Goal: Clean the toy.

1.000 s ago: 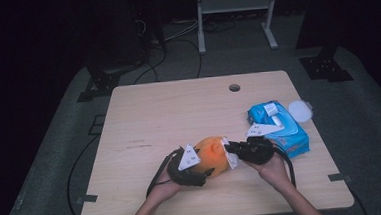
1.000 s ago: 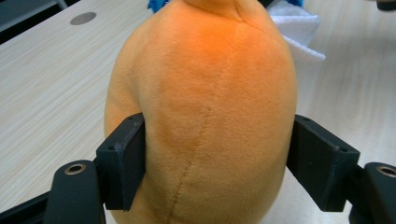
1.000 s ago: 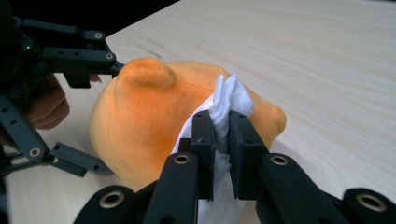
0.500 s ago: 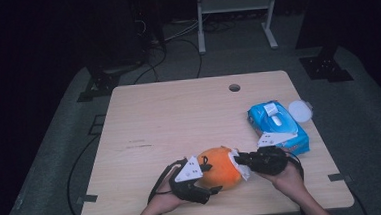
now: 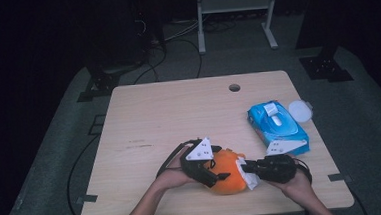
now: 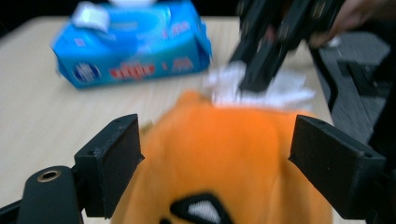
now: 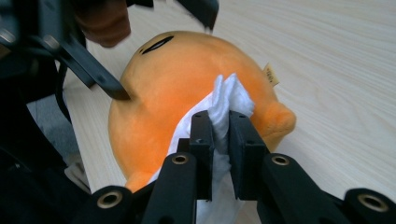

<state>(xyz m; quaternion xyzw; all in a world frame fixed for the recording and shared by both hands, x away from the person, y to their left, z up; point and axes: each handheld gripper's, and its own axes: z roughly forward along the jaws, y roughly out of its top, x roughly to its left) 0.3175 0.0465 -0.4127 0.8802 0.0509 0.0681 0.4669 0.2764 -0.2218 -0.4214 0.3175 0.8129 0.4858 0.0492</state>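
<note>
Your round orange plush toy (image 5: 226, 171) lies on the light wooden tabletop (image 5: 179, 113), near the edge closest to you, between your two hands. In the high view its long side runs from the far side of the tabletop toward you. A small orange nub sticks out low on it in the right gripper view. The dark stitched face marks point toward your left gripper (image 5: 221, 175).

The fingers (image 6: 112, 165) of your left gripper stand apart, one on each side of the toy. They have just been opening. The toy sits between them, but the picture is too blurry to tell if they touch it.

Your right gripper (image 7: 219, 133) has its fingers clamped on a white wipe (image 7: 229, 100). The wipe is pressed against the side of the toy.

A blue pack of wipes (image 5: 277, 127) lies on the tabletop to the right of the toy, well apart from it. A small white round lid (image 5: 300, 111) lies just beside the pack.
</note>
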